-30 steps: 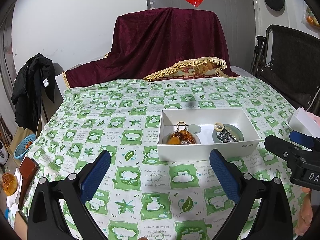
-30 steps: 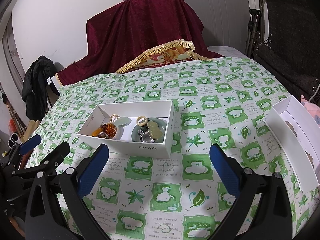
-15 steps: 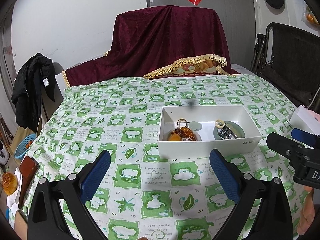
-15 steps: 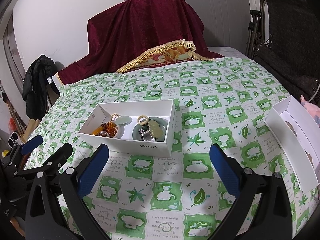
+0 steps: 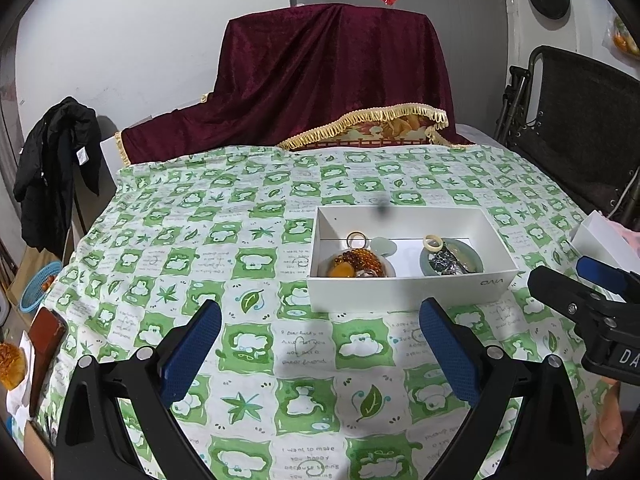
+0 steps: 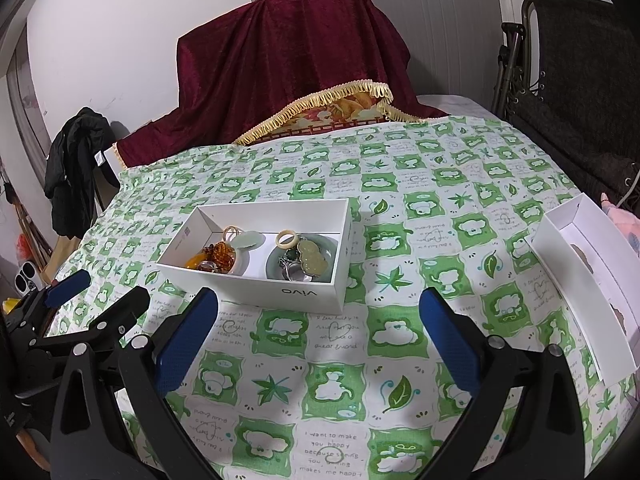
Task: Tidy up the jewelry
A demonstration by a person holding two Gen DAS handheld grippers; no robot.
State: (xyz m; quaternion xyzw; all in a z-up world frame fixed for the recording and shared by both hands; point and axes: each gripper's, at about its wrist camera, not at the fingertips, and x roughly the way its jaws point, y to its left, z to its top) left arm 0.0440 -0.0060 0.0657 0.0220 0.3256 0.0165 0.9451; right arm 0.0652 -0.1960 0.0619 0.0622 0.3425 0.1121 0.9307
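Your left gripper [image 5: 320,340] has its jaws spread wide with nothing between them, and the white box [image 5: 408,292] of jewelry sits on the green checked tablecloth [image 5: 256,344] just ahead of the blue pads [image 5: 192,344], slightly toward the right-hand one; compared with a second ago the box has slid a little higher in this view, so you have pulled back from it a touch. Your right gripper [image 6: 318,332] is likewise wide open and empty, with the box [image 6: 296,292] ahead of its left-hand pad, also a bit farther off than before. Inside the box, amber beads [image 6: 218,254] and a gold ring [image 6: 230,233] lie toward the left end, while a pale ring [image 6: 286,239] and a gourd-shaped jade pendant [image 6: 312,260] rest on a green dish [image 6: 332,246] toward the right end, unchanged. The box lid [image 6: 580,280] lies well off beyond your right pad
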